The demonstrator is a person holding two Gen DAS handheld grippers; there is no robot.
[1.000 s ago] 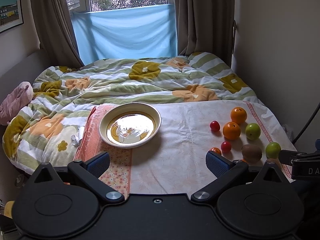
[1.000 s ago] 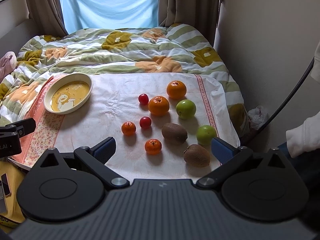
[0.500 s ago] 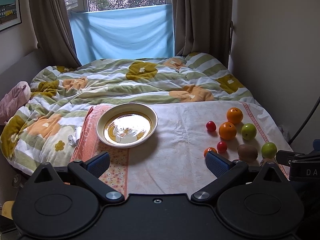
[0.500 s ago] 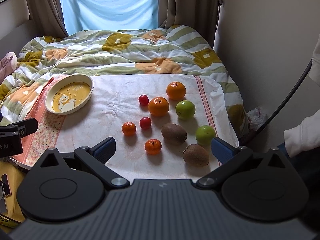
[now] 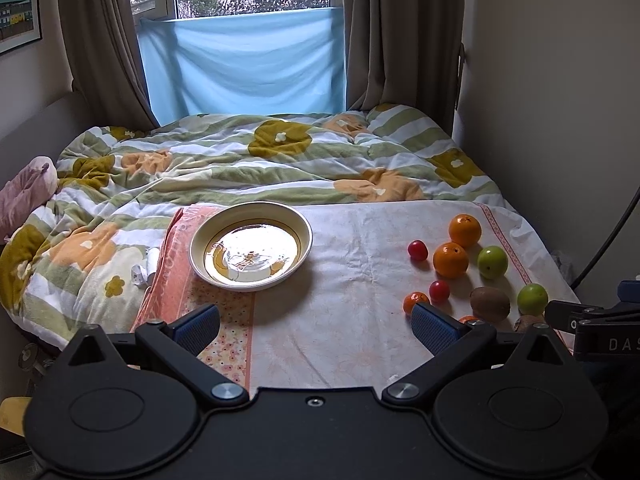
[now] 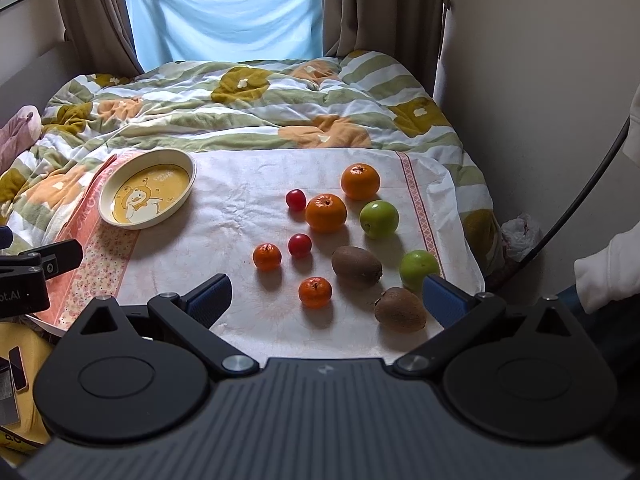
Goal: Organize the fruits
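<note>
A cream bowl [image 5: 251,251] [image 6: 147,194] with a duck picture stands empty on the left of a white cloth [image 5: 352,280] [image 6: 240,208]. Fruit lies loose on the cloth's right side: two big oranges [image 6: 326,213] [image 5: 450,259], two small mandarins [image 6: 315,291], two red cherry tomatoes [image 6: 299,245], two green apples [image 6: 379,219] [image 5: 492,261] and two kiwis [image 6: 356,265] [image 5: 489,299]. My left gripper [image 5: 316,324] hangs open near the cloth's front edge, in front of the bowl. My right gripper [image 6: 326,300] is open, low over the nearest mandarin and kiwi [image 6: 400,309], holding nothing.
The cloth lies on a bed with a flowered quilt [image 5: 240,160]. A wall [image 6: 540,80] runs close along the right, with a dark cable [image 6: 580,200] and a white sleeve [image 6: 608,276]. A pink soft toy [image 5: 24,196] lies at the left edge. Curtains and a window stand behind.
Both cameras have tilted slightly, so the bed sits a little lower in the left view. Fruit and bowl have not moved; both grippers stay open.
</note>
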